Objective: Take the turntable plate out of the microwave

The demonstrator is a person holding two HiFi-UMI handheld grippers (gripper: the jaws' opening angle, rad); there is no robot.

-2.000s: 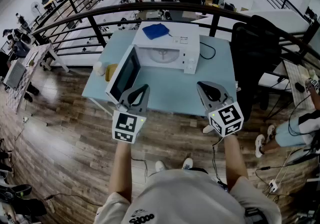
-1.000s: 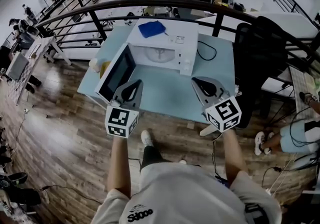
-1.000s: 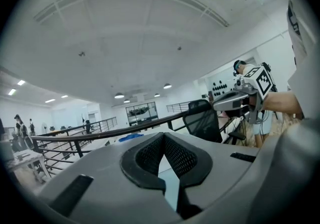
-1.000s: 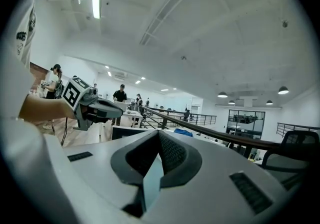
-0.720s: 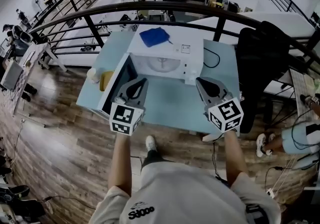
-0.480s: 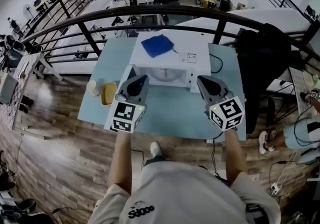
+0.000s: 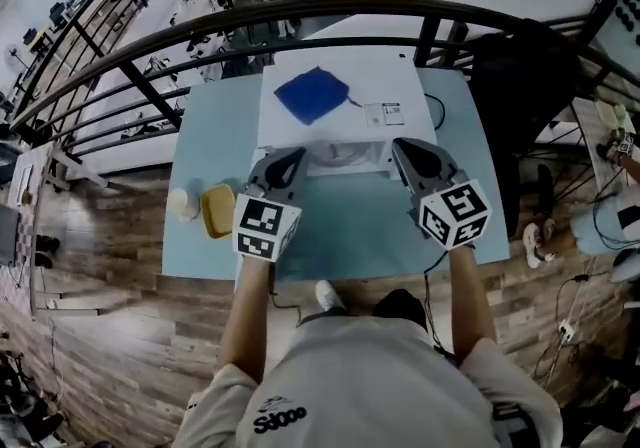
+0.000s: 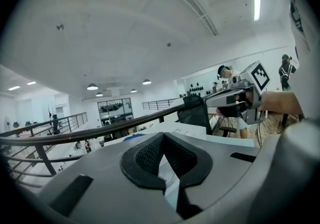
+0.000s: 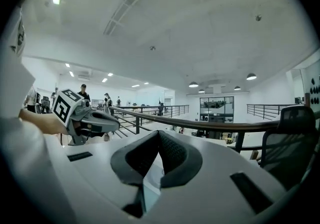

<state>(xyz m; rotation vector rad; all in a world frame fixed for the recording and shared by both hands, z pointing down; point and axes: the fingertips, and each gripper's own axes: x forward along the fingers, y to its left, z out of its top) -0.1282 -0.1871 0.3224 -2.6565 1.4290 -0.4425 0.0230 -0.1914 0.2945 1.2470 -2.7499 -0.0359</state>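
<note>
Wood flooring and a dark curved railing [image 7: 330, 6] frame a pale blue table [image 7: 350, 231], seen from above. On the left gripper [image 8: 163, 139] the two ribbed black pads [image 8: 146, 157] are closed tip to tip, with nothing caught between them. The same is seen on the right gripper [image 9: 159, 134], whose pads [image 9: 175, 155] meet and are empty. Both grippers are held over the middle of the table, side by side and apart, pointed toward 12 o'clock at the white microwave [image 7: 335, 101]. Between the two tips, at the microwave's front, a pale round shape is glimpsed that is probably the turntable plate [image 7: 335, 151], inside the cavity; the steep angle leaves this uncertain. It is touched by neither gripper. A blue cloth [image 7: 312, 94] is laid on the microwave's top, toward 10 o'clock of the roof's centre. At 9 o'clock of the left gripper, near the table's edge, a yellow container [image 7: 217, 211] is set just beside a small pale cup [image 7: 182, 203]. At 2 o'clock of the right gripper a black office chair [image 7: 520, 66] is placed beyond the table.
</note>
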